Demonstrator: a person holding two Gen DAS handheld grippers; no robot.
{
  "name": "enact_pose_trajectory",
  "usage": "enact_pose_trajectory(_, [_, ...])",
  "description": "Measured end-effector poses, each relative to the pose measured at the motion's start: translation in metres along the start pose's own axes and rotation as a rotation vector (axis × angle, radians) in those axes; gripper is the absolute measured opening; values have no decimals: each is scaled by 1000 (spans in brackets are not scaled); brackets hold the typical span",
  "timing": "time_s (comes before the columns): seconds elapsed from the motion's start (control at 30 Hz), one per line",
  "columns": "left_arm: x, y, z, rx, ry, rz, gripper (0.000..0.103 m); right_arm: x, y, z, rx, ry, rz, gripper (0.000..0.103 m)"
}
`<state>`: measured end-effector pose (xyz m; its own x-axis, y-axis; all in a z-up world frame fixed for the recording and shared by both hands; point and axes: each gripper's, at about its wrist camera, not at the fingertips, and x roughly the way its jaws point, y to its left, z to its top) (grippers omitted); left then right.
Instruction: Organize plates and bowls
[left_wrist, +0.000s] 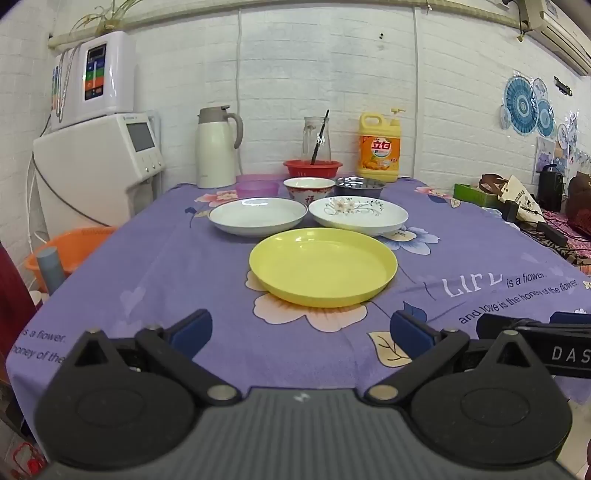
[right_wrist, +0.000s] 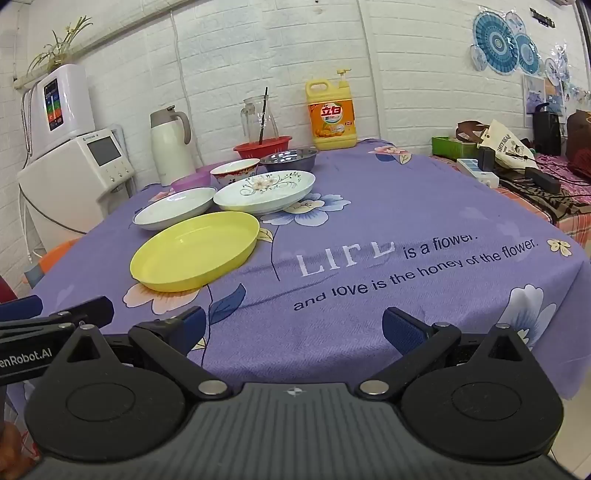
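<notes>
The yellow plate lies flat on the counter, dead ahead of the left gripper and nearest of the dishes. From the right gripper it sits ahead and well to the left — so the left gripper is judged better placed. Both sets of jaws stand spread wide, holding nothing. The white plate and floral plate lie just behind.
</notes>
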<state>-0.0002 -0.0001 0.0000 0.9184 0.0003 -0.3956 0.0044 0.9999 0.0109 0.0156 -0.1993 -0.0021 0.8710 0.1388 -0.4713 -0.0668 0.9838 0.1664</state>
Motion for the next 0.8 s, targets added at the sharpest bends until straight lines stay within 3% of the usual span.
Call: enact_pose_trajectory(0.8, [3,5,0,-11,6,-69,102,4,1,0,0,5,-3,103])
